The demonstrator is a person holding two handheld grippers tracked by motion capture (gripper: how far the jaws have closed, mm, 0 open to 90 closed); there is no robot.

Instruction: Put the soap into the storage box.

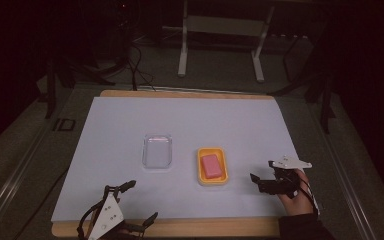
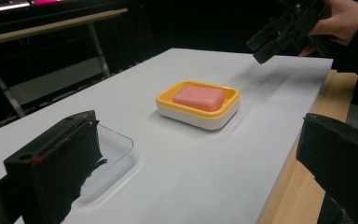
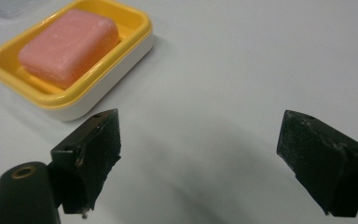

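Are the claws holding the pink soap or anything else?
No, both the left claw and the right claw are open and empty. The pink soap sits untouched in its yellow dish.

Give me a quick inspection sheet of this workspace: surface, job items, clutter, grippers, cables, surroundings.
Surface: white sheet over a wooden table; wood shows at the near and far edges.
Job's things: pink soap bar lying in a yellow soap dish; clear lid flat on the sheet, apart from the dish, on its left in the high view.
Clutter: nothing seen.
Grippers: left gripper at the near edge, jaws wide apart, holding nothing; right gripper beside the dish, jaws apart, holding nothing.
Cables: black leads on the floor beyond the table; a cable loops from the left gripper.
Surroundings: dark room; white stand legs behind the table.
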